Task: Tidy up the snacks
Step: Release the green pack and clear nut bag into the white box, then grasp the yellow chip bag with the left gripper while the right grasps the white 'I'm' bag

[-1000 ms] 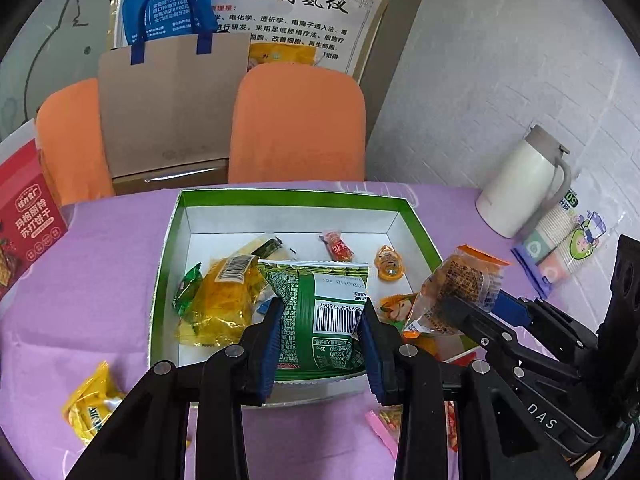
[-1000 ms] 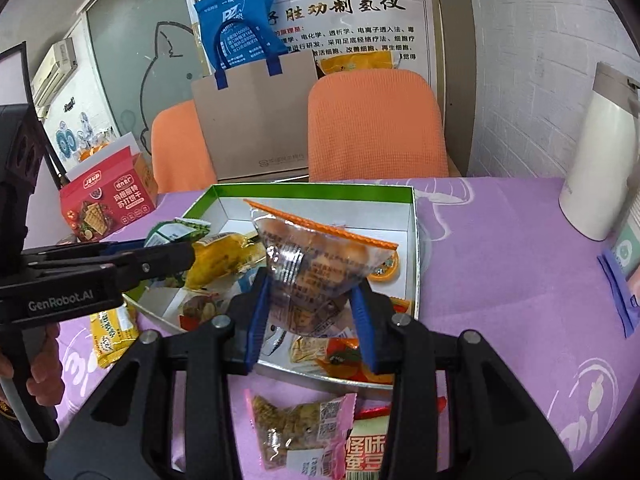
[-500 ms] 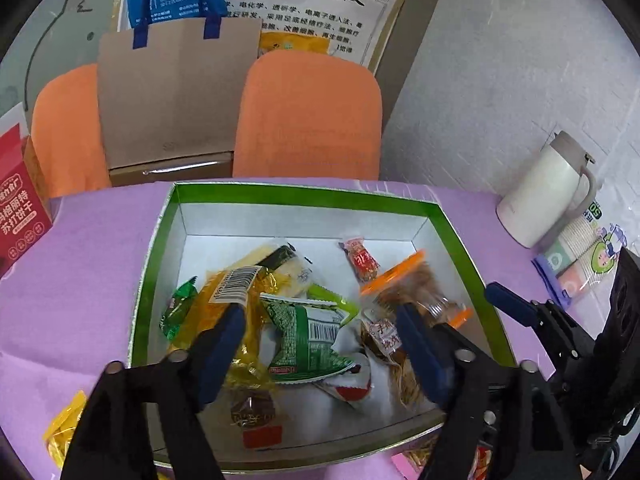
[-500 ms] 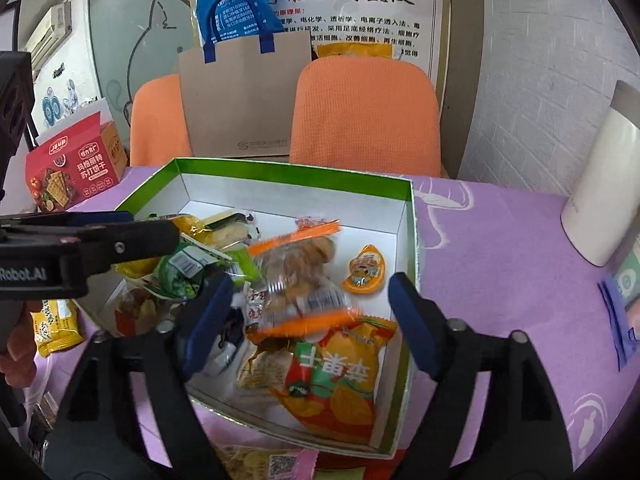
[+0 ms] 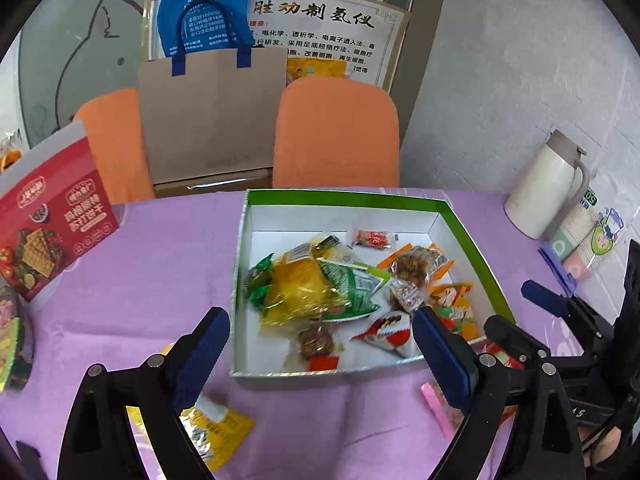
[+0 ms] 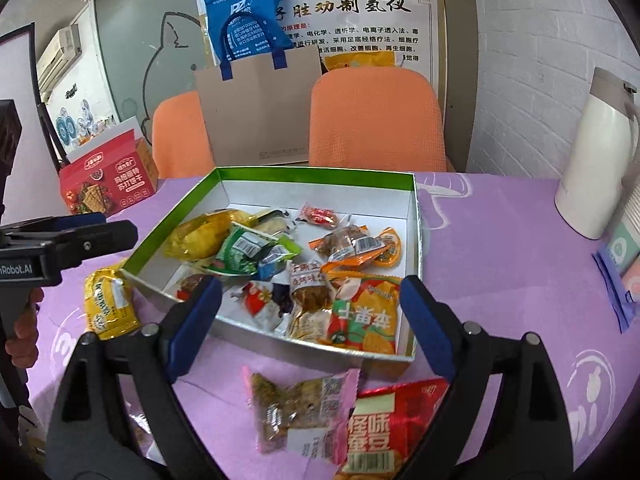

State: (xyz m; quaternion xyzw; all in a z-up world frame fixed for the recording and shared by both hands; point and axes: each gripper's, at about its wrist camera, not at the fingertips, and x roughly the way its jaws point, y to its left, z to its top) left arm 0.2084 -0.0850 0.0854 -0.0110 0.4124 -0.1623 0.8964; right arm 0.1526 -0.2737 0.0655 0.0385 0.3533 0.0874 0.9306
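Observation:
A green-rimmed white box [image 5: 352, 196] [image 6: 316, 172] on the purple table holds several snack packets, among them a green packet [image 5: 348, 284] [image 6: 240, 252] and a clear orange-edged bag [image 5: 416, 260] [image 6: 344, 244]. My left gripper [image 5: 320, 344] is open and empty, pulled back over the box's near edge. My right gripper [image 6: 312, 312] is open and empty at the box's near rim. On the table outside the box lie a yellow packet [image 5: 212, 432] [image 6: 110, 300], a pink-edged packet [image 6: 300, 412] and a red packet [image 6: 392, 424].
A red cracker box [image 5: 52, 220] [image 6: 108, 180] stands at the left. A white jug [image 5: 548, 188] [image 6: 596, 152] and a sponge pack [image 5: 580, 240] sit at the right. Two orange chairs [image 6: 376, 120] and a paper bag [image 5: 212, 112] stand behind the table.
Both grippers opened and let go: the green packet and the orange-edged bag now lie in the box. Both grippers have drawn back from the box toward the near table edge.

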